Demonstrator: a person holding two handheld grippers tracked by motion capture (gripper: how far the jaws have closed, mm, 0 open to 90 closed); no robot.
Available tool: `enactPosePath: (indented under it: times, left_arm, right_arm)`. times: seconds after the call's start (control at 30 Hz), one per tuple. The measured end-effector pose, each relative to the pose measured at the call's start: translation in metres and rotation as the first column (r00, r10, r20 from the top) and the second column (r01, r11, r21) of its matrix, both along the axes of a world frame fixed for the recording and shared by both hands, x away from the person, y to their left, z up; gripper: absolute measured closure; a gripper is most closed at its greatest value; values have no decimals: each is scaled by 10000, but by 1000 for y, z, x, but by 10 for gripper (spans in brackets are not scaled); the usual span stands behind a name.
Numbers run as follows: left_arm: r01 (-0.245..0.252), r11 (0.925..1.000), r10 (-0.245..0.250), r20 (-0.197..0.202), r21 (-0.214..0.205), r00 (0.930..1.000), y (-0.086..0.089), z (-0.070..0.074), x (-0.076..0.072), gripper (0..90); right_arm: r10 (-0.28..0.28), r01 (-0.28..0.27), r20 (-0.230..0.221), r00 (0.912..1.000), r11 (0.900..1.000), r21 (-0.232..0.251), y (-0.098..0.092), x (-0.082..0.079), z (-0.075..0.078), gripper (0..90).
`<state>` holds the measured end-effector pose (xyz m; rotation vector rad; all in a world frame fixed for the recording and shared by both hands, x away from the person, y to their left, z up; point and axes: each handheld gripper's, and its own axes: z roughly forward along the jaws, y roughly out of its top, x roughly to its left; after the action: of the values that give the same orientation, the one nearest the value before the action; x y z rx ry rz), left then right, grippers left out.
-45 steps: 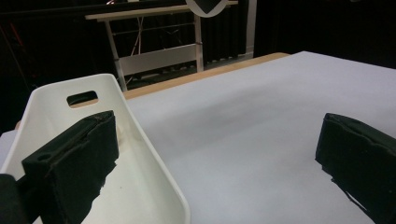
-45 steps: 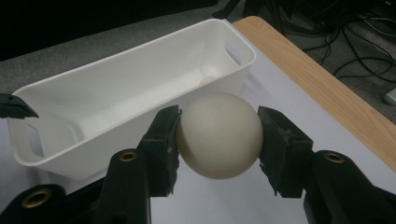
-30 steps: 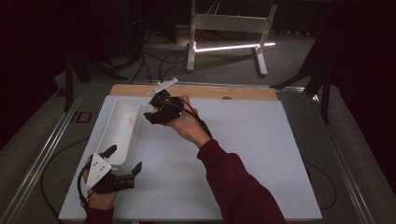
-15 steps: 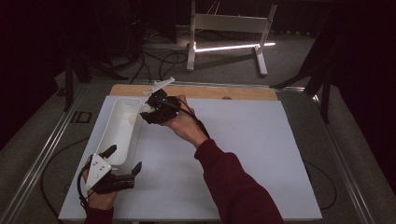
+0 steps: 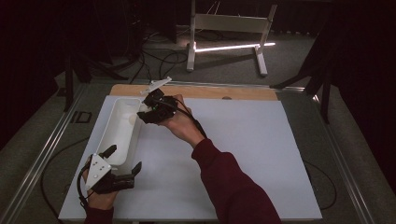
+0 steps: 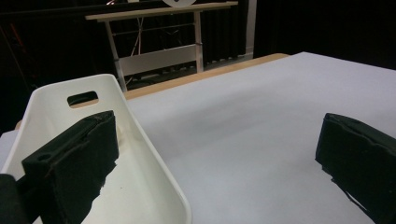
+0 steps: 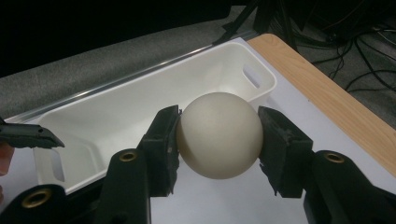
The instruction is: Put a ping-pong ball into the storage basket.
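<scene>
A long white bin (image 5: 120, 130) lies lengthwise front to back on the surface (image 5: 243, 154). The right hand-held gripper (image 7: 218, 135) clamps a cream ball (image 7: 219, 134) beside its rim; the left hand-held gripper (image 6: 219, 154) gapes wide, empty.

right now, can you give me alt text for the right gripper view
The right gripper clamps a cream ball between its two black fingers, just in front of a long white bin with slotted handles. The bin sits on a white tabletop with a wooden edge.

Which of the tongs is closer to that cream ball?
Right. The right tongs grip the ball above the white bin; the left tongs, open, sit at the bin's near end.
</scene>
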<state>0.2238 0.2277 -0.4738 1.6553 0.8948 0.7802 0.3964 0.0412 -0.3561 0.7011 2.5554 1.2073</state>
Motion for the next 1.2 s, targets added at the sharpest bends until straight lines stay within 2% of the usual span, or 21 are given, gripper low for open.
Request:
enactPosePath:
  times: [1.2]
  left_arm:
    - [30, 10000, -30, -11, 60, 10000, -1, 0, 0, 2]
  right_arm:
    - [137, -124, -175, 9998, 9976, 688, 16, -2, -1, 504]
